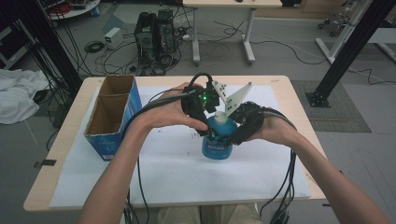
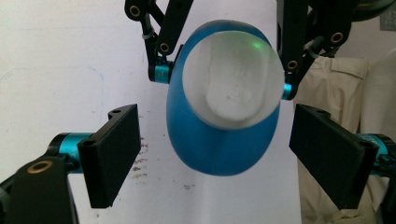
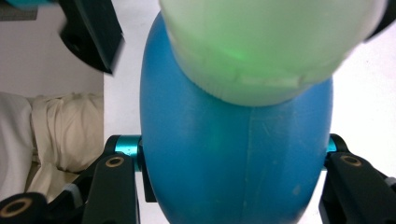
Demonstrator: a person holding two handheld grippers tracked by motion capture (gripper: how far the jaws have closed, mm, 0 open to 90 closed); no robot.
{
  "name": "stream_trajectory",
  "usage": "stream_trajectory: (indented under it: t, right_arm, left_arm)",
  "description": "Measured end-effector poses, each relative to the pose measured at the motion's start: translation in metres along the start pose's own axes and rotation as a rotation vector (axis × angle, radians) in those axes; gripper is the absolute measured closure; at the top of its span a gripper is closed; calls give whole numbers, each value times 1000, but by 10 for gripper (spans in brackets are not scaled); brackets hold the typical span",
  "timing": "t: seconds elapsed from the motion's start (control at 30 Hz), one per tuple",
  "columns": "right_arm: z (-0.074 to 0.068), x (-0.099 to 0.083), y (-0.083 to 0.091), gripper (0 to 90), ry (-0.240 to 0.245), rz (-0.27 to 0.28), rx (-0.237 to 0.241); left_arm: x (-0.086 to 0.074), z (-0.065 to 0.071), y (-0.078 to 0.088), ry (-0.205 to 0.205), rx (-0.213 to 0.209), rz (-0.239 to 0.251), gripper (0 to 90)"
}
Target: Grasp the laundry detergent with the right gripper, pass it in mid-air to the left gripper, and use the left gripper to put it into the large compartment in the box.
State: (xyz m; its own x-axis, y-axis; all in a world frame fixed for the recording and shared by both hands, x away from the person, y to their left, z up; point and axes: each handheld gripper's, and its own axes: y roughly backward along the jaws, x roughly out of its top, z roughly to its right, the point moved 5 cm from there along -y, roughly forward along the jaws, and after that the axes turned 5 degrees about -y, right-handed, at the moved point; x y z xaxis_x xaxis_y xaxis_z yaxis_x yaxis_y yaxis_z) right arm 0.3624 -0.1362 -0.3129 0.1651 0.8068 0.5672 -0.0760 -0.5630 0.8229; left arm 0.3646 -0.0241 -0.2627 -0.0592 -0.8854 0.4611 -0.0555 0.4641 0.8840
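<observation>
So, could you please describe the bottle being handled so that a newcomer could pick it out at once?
On the white sheet covering the wooden table, look to the right of the open blue cardboard box, where the two hands meet. There stands a rounded blue plastic bottle with a wide white cap, clamped between the right gripper's jaws. It is the single blue bottle there, upright and labelled.

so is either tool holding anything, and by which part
The right tool grips the blue bottle by its body, below the white cap. The left tool is open around it.

Lab or workshop, computer towers (image 1: 156, 32) on floor, loose cables (image 1: 261, 42), black frame posts (image 1: 348, 49)
</observation>
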Motion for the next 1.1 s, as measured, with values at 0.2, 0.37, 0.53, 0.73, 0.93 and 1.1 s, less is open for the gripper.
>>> stream_trajectory:
  t: [0.2,0.37,0.53,0.73,0.93,1.1]
  right_arm:
    - [-2,4,1,441,6,14,6]
    - [-4,5,1,440,3,12,6]
    - [-6,6,1,440,4,17,15]
    - [-4,6,0,440,4,21,7]
    - [-4,6,0,440,8,18,7]
    - [-4,6,-1,440,10,19,8]
  left_arm:
    - [0,0,1,-1,1,-3,167]
    - [0,0,-3,6,-3,4,168]
    - [0,0,-11,13,-5,6,170]
    - [-1,0,-11,10,-9,2,191]
    - [1,0,-14,7,-13,10,214]
    - [1,0,-13,9,-10,9,229]
